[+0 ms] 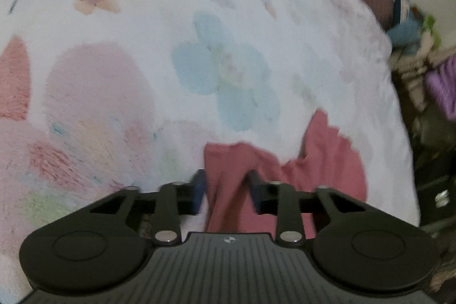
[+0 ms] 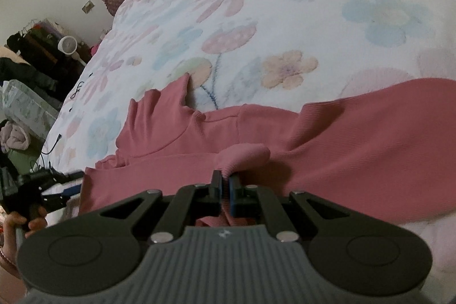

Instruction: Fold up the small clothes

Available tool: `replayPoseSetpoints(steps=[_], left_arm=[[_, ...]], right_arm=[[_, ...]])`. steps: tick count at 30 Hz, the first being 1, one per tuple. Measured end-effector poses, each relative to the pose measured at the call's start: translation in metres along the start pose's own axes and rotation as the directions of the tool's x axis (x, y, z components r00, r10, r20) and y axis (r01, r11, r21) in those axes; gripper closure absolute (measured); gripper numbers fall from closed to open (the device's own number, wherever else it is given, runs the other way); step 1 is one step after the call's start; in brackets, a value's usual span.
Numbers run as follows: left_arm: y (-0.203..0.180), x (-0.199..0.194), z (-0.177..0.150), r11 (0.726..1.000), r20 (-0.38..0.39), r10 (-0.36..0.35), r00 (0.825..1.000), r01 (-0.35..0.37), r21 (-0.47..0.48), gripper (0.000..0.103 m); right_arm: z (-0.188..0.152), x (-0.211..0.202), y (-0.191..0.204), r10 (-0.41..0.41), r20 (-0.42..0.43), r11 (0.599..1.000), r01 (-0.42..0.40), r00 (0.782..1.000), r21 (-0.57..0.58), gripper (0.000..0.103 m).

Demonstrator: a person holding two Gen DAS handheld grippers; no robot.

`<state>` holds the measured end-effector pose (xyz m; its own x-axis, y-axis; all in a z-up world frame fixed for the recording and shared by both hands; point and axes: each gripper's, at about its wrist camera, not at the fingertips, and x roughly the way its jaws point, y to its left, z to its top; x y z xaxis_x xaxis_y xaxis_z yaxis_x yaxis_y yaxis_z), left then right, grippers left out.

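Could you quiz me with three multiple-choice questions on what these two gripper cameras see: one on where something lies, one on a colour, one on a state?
1. Where does the garment lie?
A. on a wooden floor
B. on a floral blanket
C. in a basket

2. What colour is the garment?
A. pink
B. green
C. black

3. How does the right gripper stand?
A. wide open, nothing in it
B. shut on a fold of the garment
C. shut on a pillow

Answers:
1 B, the cloth is spread on the floral blanket with pastel flowers.
2 A, both views show it pink.
3 B, a bunch of pink fabric bulges out between its closed jaws.
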<state>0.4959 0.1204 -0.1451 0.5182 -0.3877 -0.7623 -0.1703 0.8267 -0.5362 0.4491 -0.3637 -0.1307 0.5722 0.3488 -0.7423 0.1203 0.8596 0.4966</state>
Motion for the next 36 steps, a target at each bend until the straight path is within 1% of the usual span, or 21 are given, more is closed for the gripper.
replayPoseSetpoints(steps=[1,4,5,7,8,9,11,12,13,14,15,16,18,20,23,26,28,31,32,34,36], left_arm=[[-0.002,0.001,-0.001,1.0,-0.003,0.002,1.0,-0.002,0.014,0.099],[-0.005,-0.02,-0.003,0.999,0.073,-0.014,0.997,0.011,0.045,0.1],[-0.007,-0.031,-0.002,0.998,0.1,-0.003,0.995,-0.004,0.065,0.1],[-0.011,-0.044,-0.001,0.991,0.144,0.056,0.988,-0.072,0.112,0.1],[-0.012,-0.043,-0.001,0.983,0.149,0.101,0.984,-0.121,0.135,0.1],[-0.013,-0.037,0.001,0.976,0.127,0.137,0.982,-0.156,0.152,0.099],[-0.008,-0.024,0.004,0.974,0.088,0.173,0.981,-0.184,0.133,0.091],[-0.005,-0.024,0.004,0.974,0.103,0.184,0.978,-0.195,0.118,0.088],[-0.003,-0.024,0.004,0.975,0.118,0.181,0.976,-0.194,0.111,0.08],[0.0,-0.026,0.004,0.977,0.123,0.174,0.977,-0.187,0.103,0.074],[0.002,-0.028,0.003,0.98,0.121,0.165,0.979,-0.177,0.092,0.072],[0.005,-0.031,0.001,0.985,0.112,0.146,0.983,-0.155,0.079,0.072],[0.008,-0.038,-0.003,0.991,0.082,0.108,0.991,-0.114,0.075,0.068],[0.008,-0.044,-0.011,0.994,0.06,0.072,0.996,-0.077,0.081,0.059],[0.004,-0.045,-0.023,0.99,0.022,0.058,0.998,-0.06,0.128,0.059],[-0.005,-0.044,-0.035,0.978,0.004,0.072,0.997,-0.071,0.197,0.059],[-0.013,-0.042,-0.044,0.963,0.003,0.109,0.994,-0.106,0.246,0.059],[-0.02,-0.039,-0.056,0.945,-0.008,0.155,0.988,-0.146,0.294,0.059],[-0.022,-0.041,-0.059,0.943,-0.013,0.166,0.986,-0.155,0.296,0.059],[-0.022,-0.048,-0.065,0.941,-0.022,0.164,0.986,-0.15,0.302,0.059],[-0.021,-0.055,-0.072,0.936,-0.051,0.161,0.986,-0.136,0.325,0.059]], right_arm=[[0.0,0.001,0.0,-0.003,0.005,1.0,0.003,1.0,0.003,0.103],[-0.001,-0.005,0.001,0.019,0.026,1.0,-0.02,0.999,0.016,0.103],[-0.001,-0.01,0.002,0.036,0.038,0.999,-0.037,0.999,0.02,0.103],[0.0,-0.015,0.006,0.077,0.052,0.997,-0.078,0.996,0.027,0.103],[0.001,-0.015,0.007,0.077,0.051,0.996,-0.079,0.996,0.03,0.103],[0.002,-0.01,0.009,0.058,0.044,0.998,-0.059,0.997,0.028,0.103],[0.002,0.0,0.009,-0.012,0.041,1.0,0.012,0.999,0.018,0.103],[0.002,0.006,0.007,-0.06,0.046,0.998,0.059,0.997,0.017,0.103],[0.002,0.012,0.005,-0.085,0.045,0.996,0.084,0.995,0.02,0.103],[0.002,0.016,0.003,-0.099,0.035,0.995,0.098,0.994,0.027,0.103],[0.0,0.022,-0.001,-0.105,0.019,0.994,0.105,0.994,0.036,0.103],[0.0,0.025,-0.004,-0.108,0.007,0.993,0.107,0.994,0.041,0.099],[-0.001,0.026,-0.007,-0.118,0.012,0.992,0.118,0.993,0.044,0.096],[-0.001,0.02,-0.01,-0.135,0.034,0.99,0.134,0.99,0.044,0.095],[-0.001,0.004,-0.01,-0.171,0.077,0.985,0.168,0.982,0.036,0.09],[-0.006,-0.012,-0.002,-0.146,0.099,0.989,0.148,0.984,-0.011,0.089],[-0.012,-0.014,0.014,-0.108,0.091,0.989,0.116,0.99,-0.095,0.086],[-0.02,-0.005,0.039,-0.091,0.076,0.97,0.106,0.993,-0.22,0.079],[-0.023,0.0,0.045,-0.103,0.071,0.963,0.118,0.992,-0.242,0.079],[-0.028,0.004,0.05,-0.162,0.086,0.954,0.178,0.983,-0.241,0.07],[-0.035,0.001,0.045,-0.183,0.101,0.95,0.202,0.978,-0.238,0.068]])
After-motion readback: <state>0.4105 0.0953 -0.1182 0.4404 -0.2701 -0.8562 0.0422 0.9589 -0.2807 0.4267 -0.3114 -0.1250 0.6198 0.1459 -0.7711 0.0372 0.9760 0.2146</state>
